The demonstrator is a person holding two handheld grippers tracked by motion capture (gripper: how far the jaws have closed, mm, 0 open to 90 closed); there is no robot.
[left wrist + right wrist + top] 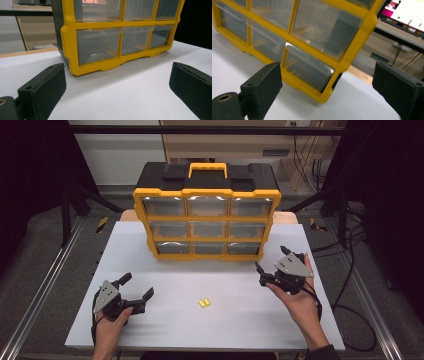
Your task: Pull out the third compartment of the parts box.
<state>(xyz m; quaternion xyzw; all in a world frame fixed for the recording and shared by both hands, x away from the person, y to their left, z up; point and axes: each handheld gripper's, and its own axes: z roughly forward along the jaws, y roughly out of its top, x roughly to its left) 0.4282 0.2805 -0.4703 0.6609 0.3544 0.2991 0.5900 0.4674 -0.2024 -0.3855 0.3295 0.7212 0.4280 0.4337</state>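
Observation:
A yellow and black organizer box [207,212] with clear drawers stands upright at the back of the white table [165,320]. A small yellow piece [203,303] lies on the table in front of it. My left gripper [136,286] rests low at the front left, open, its jaws wide apart and empty, aimed at the box's lower left drawers [97,45]. My right gripper [271,259] is held above the table at the right, open and empty, tilted toward the box's lower right corner [324,96].
The table's wooden edge [287,216] shows behind the box. Metal rails [40,295] run along both sides. Cables [350,270] trail off to the right of the table, and a screen [404,12] glows beyond the box.

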